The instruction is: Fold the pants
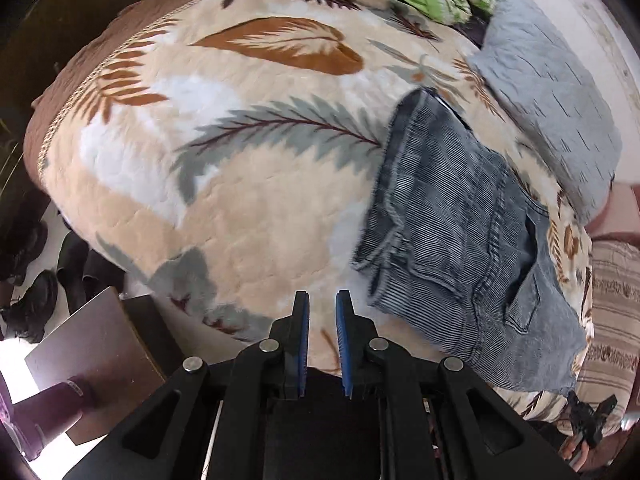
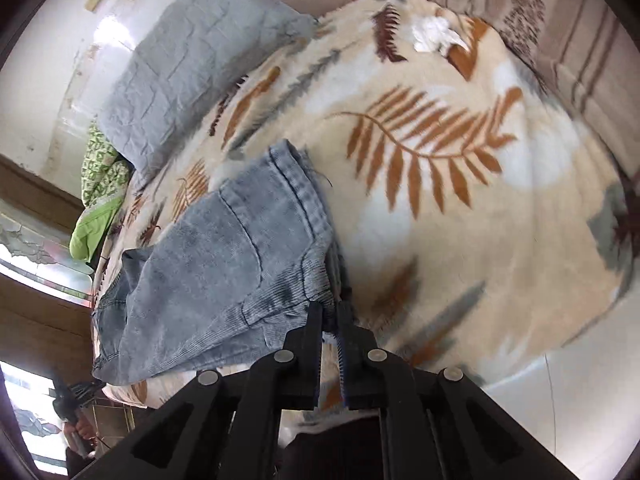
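The folded jeans (image 1: 460,240) lie on the leaf-print blanket (image 1: 240,208) on the bed, near a grey pillow (image 1: 552,112). The left gripper (image 1: 322,300) has jaws nearly together with nothing between them. Only the right wrist view shows the right gripper (image 2: 330,310) at the jeans' edge, jaws narrow; can't tell if it's pinching the denim.

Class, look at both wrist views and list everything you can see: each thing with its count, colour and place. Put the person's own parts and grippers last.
pants: one, faded blue-grey denim, folded, on the blanket.
blanket: one, cream with brown and grey leaves, covering the bed.
pillow: one, grey-blue, at the bed's far edge.
green bedding: one bundle, green and white, beside the pillow.
striped cloth: one, beige and brown, along the bed's side.
shoes: several, dark, on the floor.
left gripper: black, blue pads, empty, over the blanket.
right gripper: black, tips at the pants' edge.
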A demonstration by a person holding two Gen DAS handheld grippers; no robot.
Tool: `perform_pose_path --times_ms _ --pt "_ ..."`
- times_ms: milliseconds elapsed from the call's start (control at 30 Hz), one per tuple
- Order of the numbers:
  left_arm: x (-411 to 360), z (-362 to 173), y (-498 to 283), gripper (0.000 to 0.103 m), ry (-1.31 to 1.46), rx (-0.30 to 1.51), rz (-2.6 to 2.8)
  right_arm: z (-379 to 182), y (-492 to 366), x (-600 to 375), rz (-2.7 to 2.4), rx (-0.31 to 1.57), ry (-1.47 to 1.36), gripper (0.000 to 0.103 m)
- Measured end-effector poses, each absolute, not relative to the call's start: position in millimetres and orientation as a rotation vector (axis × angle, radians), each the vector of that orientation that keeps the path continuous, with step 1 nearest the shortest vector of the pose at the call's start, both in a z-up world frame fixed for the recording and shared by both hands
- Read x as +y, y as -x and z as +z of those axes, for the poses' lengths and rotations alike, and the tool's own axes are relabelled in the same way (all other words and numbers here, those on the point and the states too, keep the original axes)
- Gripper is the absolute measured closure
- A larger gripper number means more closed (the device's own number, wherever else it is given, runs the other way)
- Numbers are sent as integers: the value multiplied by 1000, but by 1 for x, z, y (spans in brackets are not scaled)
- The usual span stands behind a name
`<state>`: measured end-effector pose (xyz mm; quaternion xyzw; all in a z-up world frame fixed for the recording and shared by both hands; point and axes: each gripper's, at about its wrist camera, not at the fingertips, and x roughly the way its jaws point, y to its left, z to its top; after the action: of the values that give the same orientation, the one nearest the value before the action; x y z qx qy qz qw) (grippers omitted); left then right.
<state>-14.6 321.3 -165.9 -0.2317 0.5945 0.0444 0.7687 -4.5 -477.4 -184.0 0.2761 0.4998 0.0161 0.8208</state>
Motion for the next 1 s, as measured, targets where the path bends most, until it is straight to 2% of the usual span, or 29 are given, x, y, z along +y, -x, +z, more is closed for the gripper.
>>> perform_pose_path --times_ms 167,300,433,567,667,800,900,1000 --pt "313 -124 17 90 442 1175 59 -154 9 -478 -66 1003 -502 94" --pt "269 -93 16 89 371 1102 -56 -131 -6 -461 4 917 -505 94" --pt "209 -93 9 87 283 1115 -187 -120 -38 -439 49 869 -500 94" --pt "148 -117 1 87 231 1174 -284 -123 -73 -416 191 856 -597 94" --pt "114 -139 -2 87 170 1221 -306 -145 -92 -387 232 924 -531 94" --pt "106 -166 2 87 154 1280 -307 -209 -99 -370 162 1259 -379 95" --pt "116 -172 4 87 215 1284 -325 -212 -86 -386 204 1249 -441 96" --pt "122 -174 0 87 253 1301 -335 -196 -76 -395 154 1194 -370 96"
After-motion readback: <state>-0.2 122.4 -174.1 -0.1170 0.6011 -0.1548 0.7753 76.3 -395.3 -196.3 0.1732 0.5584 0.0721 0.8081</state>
